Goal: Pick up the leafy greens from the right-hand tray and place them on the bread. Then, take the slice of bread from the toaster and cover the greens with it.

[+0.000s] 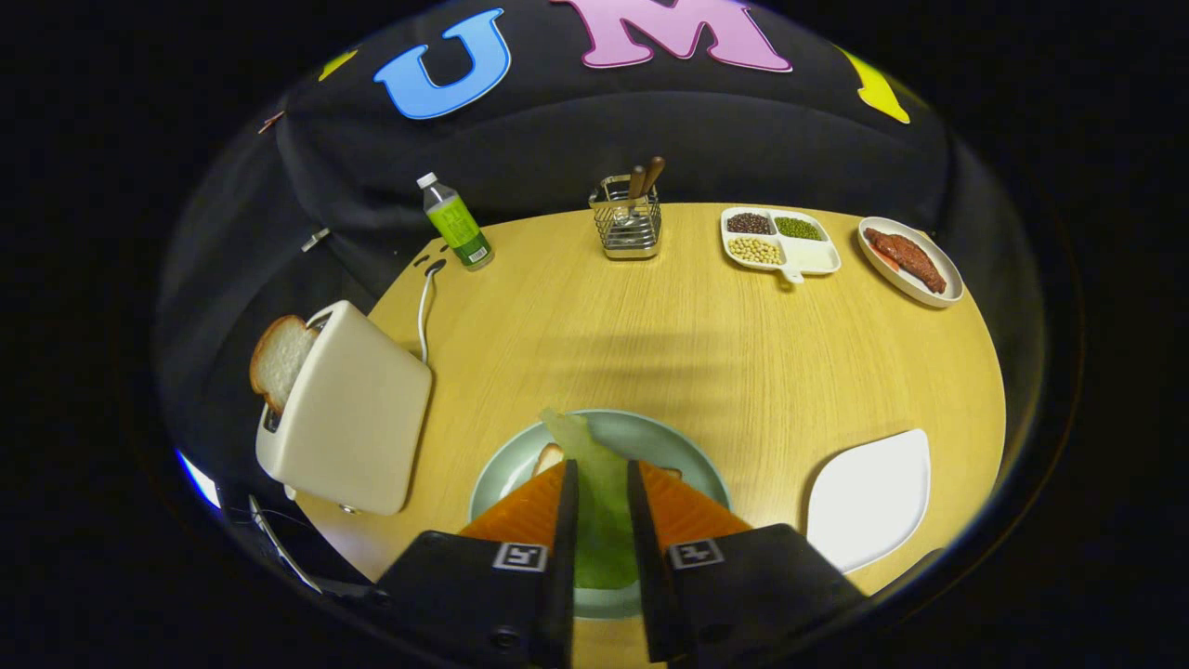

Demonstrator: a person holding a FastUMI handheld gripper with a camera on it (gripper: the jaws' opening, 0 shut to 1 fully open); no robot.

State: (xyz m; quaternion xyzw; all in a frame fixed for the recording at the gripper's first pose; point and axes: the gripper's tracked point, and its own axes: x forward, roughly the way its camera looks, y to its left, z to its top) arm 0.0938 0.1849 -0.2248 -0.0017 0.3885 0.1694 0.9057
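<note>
- Far left, the toaster [348, 413] holds the bread slice [279, 358] for later.
- Centre, the hand-held gripper [602, 492] pinches the leafy greens [599, 492] above the green plate [692, 455] and its bread [548, 457]; lower them flat on the bread before releasing.
- Right, the white tray [873, 497] lies empty on the worktop [725, 344].

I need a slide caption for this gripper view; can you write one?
Hand-held gripper shut on leafy greens above the bread on the green plate; toaster holds another slice.
</note>
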